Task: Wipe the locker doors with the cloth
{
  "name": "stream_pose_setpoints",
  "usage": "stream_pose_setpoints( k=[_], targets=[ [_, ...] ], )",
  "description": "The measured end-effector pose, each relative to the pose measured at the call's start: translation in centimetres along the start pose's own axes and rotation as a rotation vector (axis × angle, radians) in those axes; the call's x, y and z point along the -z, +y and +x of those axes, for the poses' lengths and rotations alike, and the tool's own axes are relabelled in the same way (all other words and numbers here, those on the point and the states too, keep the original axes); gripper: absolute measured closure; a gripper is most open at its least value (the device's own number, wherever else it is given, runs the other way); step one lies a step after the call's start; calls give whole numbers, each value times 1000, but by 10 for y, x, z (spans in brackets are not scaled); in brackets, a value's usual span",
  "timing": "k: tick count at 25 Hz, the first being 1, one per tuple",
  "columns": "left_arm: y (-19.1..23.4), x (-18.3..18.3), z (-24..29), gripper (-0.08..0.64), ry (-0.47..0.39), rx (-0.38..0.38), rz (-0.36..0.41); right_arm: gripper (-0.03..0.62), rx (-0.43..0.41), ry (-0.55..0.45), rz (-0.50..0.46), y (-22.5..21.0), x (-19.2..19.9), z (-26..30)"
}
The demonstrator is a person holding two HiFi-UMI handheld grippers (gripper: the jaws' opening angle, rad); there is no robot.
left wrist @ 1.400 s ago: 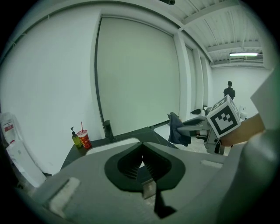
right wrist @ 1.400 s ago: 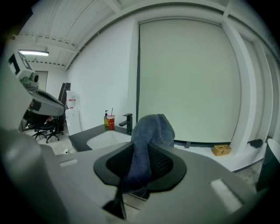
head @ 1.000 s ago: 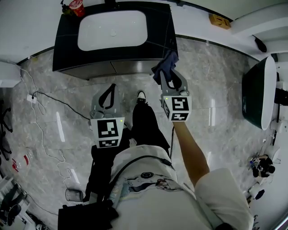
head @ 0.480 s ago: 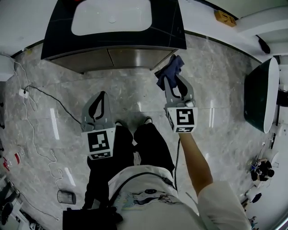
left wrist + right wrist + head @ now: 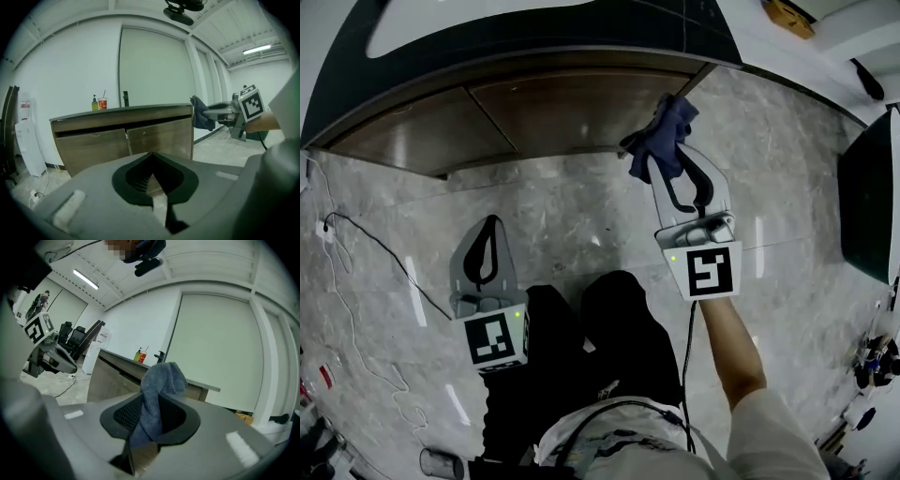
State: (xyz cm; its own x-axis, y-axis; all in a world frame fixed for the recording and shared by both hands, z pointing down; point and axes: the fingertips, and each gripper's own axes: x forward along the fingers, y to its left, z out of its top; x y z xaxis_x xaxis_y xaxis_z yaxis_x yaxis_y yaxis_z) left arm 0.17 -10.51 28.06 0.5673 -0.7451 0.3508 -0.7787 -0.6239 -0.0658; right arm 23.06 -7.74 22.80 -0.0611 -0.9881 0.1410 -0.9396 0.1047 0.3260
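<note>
The cabinet under the black counter has two brown wooden doors, the left door (image 5: pixel 403 136) and the right door (image 5: pixel 572 108); they also show in the left gripper view (image 5: pixel 159 136). My right gripper (image 5: pixel 667 157) is shut on a blue cloth (image 5: pixel 667 131), held just off the right door's right edge. The cloth (image 5: pixel 157 394) stands bunched up between the jaws in the right gripper view. My left gripper (image 5: pixel 490 225) hangs lower left over the marble floor, shut and empty, its jaws meeting (image 5: pixel 152 159).
A black cable (image 5: pixel 375 248) snakes over the floor at left, with a dark cup (image 5: pixel 441 461) near it. A dark tub (image 5: pixel 872 197) stands at the right. A soap bottle and a red cup (image 5: pixel 99 103) sit on the counter. My legs are below the grippers.
The view has dropped closer to the cabinet, whose doors now fill the top. The right gripper with the cloth has come up beside the right door; the left gripper has sunk lower left.
</note>
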Motion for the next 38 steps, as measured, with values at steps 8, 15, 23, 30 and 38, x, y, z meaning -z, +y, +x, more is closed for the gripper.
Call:
stream_pose_setpoints(
  k=[8, 15, 23, 30, 38],
  targets=[
    [-9, 107, 73, 558, -114, -13, 60, 488, 81, -170, -117, -12, 86, 41],
    [-12, 161, 100, 558, -176, -22, 89, 485, 107, -255, -218, -21, 112, 64],
    [4, 184, 72, 558, -163, -79, 93, 485, 177, -268, -285, -53, 86, 78],
    [8, 172, 61, 558, -183, -113, 95, 485, 168, -257, -283, -74, 90, 99],
    [11, 177, 56, 558, -177, -136, 103, 486, 145, -234, -293, -62, 120, 107]
  ],
)
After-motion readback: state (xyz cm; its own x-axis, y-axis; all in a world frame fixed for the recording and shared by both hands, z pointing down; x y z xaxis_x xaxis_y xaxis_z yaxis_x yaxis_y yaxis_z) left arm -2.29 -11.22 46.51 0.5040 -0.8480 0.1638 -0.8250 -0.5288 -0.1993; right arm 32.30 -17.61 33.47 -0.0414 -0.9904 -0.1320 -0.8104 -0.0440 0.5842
